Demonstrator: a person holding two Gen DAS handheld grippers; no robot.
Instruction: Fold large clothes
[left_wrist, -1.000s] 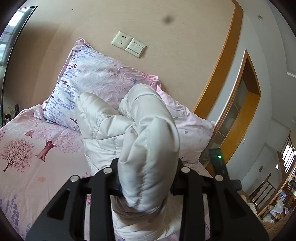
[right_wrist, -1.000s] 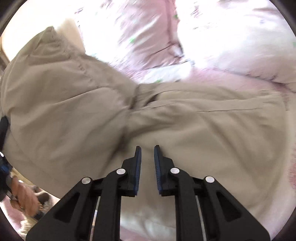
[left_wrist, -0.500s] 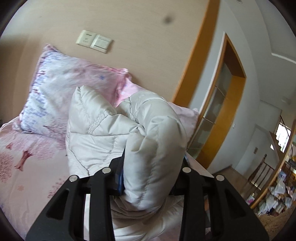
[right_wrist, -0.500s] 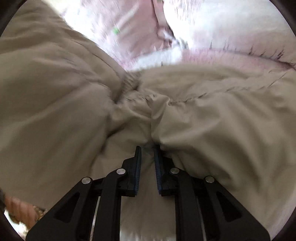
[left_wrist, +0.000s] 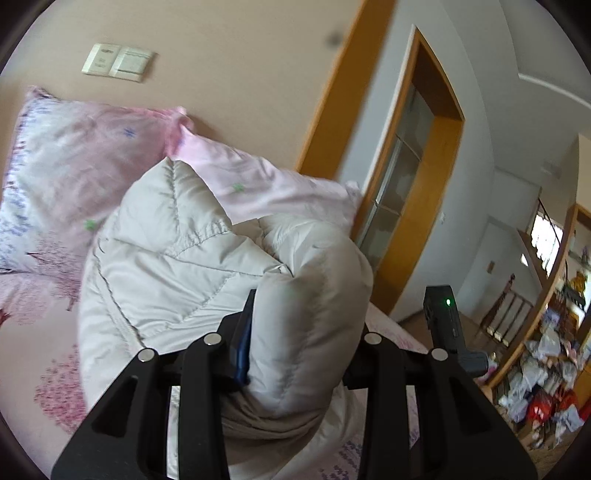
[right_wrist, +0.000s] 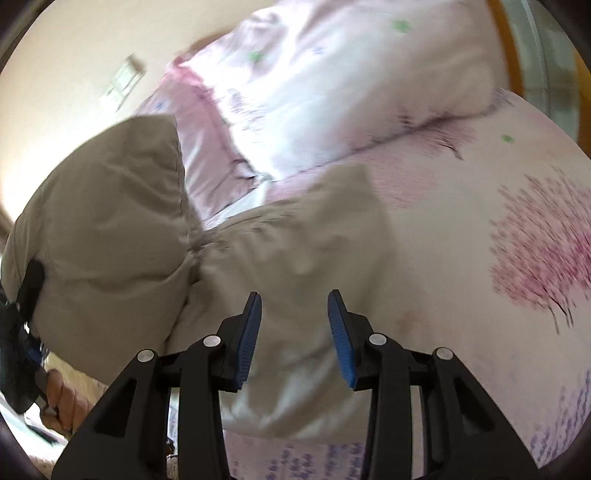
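A: Where is the padded jacket (left_wrist: 177, 258)?
B: On the bed (right_wrist: 480, 332), bunched near the pillows (left_wrist: 92, 166). The left gripper (left_wrist: 303, 325) pinches a thick fold; the right gripper (right_wrist: 294, 317) hovers, fingers apart, empty.
A: Progress?
B: Early, I judge; not yet flat or squared.

Two matte black claws are showing blue ribbed pads along their inner fingers and round silver screws at the linkage joints. The left claw (left_wrist: 303, 325) is carrying a black module glowing with one green light. Beyond the right claw (right_wrist: 294, 321), bare skin of a hand (right_wrist: 61, 400) is showing, blurred.
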